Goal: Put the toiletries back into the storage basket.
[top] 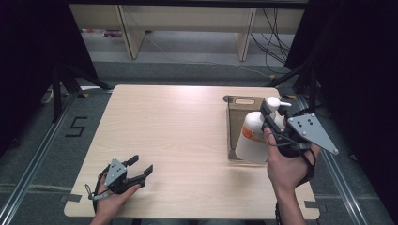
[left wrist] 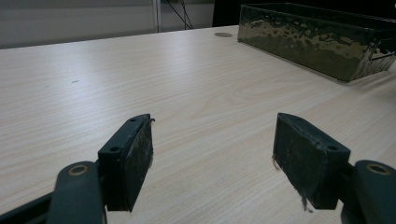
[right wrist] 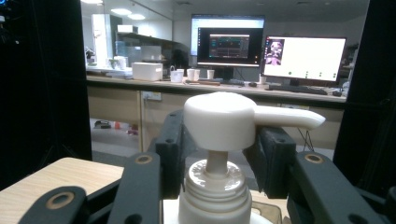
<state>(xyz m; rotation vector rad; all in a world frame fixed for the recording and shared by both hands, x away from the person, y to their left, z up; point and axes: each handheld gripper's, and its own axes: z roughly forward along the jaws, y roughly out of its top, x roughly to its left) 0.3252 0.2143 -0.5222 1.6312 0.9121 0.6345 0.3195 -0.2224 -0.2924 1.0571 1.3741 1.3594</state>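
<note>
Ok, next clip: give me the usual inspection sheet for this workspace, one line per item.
Surface: light wood table, bare apart from the items below.
Job's things: white pump bottle with an orange label, held over the brown box at the table's right side.
Clutter: nothing seen on the table.
Grippers: right gripper shut on the bottle's neck below the pump head; left gripper open, low over the table's near left corner, holding nothing.
Cables: a loop trails from the left gripper; black cables hang behind the table.
Surroundings: dark curtains at both sides; wooden bench legs beyond; monitors in the right gripper view.
</note>
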